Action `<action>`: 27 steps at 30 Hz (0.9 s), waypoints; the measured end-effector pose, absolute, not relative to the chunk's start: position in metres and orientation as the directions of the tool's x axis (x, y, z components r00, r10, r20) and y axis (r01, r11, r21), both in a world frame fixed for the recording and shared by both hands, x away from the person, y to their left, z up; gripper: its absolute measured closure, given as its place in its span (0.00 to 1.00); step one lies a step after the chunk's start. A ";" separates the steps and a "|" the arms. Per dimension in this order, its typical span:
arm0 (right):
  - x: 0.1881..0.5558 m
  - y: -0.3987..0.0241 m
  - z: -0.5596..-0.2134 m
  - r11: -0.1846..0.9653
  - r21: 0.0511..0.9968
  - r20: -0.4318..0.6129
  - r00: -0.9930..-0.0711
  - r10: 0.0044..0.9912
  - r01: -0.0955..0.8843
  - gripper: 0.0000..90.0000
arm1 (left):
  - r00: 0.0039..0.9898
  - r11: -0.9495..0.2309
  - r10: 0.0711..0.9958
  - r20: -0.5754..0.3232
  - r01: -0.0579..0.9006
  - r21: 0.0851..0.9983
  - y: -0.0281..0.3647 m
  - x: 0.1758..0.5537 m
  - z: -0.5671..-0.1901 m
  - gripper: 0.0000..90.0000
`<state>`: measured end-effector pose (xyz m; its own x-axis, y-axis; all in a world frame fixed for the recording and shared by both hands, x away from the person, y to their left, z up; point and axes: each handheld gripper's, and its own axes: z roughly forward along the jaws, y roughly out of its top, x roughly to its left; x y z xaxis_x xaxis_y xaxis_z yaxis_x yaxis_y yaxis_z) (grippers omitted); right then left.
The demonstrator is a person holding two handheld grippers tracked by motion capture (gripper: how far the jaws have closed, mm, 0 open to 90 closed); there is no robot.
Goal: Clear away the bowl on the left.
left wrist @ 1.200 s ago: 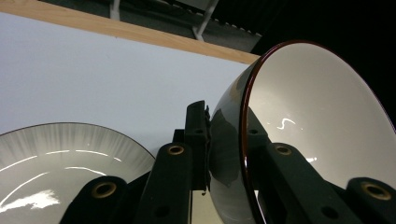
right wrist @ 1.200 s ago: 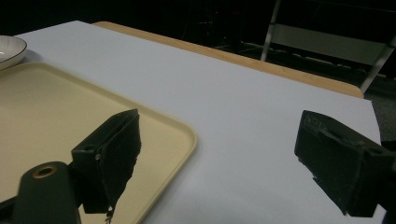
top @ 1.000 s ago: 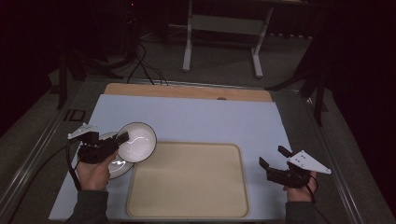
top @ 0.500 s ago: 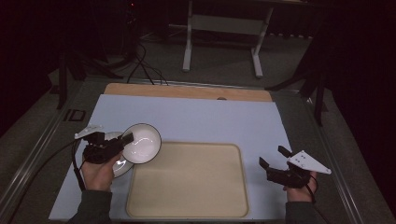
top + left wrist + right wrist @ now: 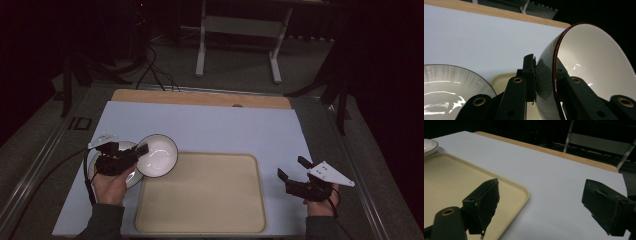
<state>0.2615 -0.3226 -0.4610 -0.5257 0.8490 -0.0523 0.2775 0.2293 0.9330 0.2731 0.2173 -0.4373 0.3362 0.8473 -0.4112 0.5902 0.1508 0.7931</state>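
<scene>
A bowl (image 5: pixel 157 156), white inside with a dark outer wall and dark red rim, hangs tilted above the near-left corner of the beige tray (image 5: pixel 200 200). My left gripper (image 5: pixel 142 150) is shut on the bowl's rim. In the left gripper view, one jaw presses the bowl (image 5: pixel 594 62) from outside and the other from inside. Below the left hand a white plate (image 5: pixel 132 178) lies on the table, left of the tray. My right gripper (image 5: pixel 291 166) stands open just right of the tray, with nothing between its jaws (image 5: pixel 541 195).
A pale blue mat (image 5: pixel 215 130) covers the table, and a wooden strip (image 5: pixel 200 97) runs along its far edge. The tray (image 5: pixel 454 177) takes up the near middle. A metal stand (image 5: pixel 237 30) and cables lie on the dark floor beyond.
My left gripper has carried the bowl a little to the right, from over the plate toward the tray's corner. The right gripper has stayed still.
</scene>
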 end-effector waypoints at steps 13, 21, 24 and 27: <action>0.261 -0.323 -0.461 0.230 0.933 -0.053 -0.526 0.849 0.277 0.15 | 0.351 0.134 0.844 -0.406 0.596 0.792 0.209 0.274 -0.439 0.88; 0.261 -0.323 -0.461 0.230 0.933 -0.053 -0.526 0.849 0.277 0.16 | 0.363 0.117 0.841 -0.400 0.601 0.791 0.203 0.275 -0.440 0.88; 0.261 -0.323 -0.461 0.230 0.933 -0.053 -0.526 0.849 0.278 0.16 | 0.369 0.109 0.840 -0.398 0.604 0.790 0.200 0.275 -0.441 0.88; 0.261 -0.323 -0.461 0.230 0.933 -0.053 -0.526 0.849 0.278 0.16 | 0.376 0.100 0.838 -0.394 0.606 0.789 0.198 0.275 -0.441 0.88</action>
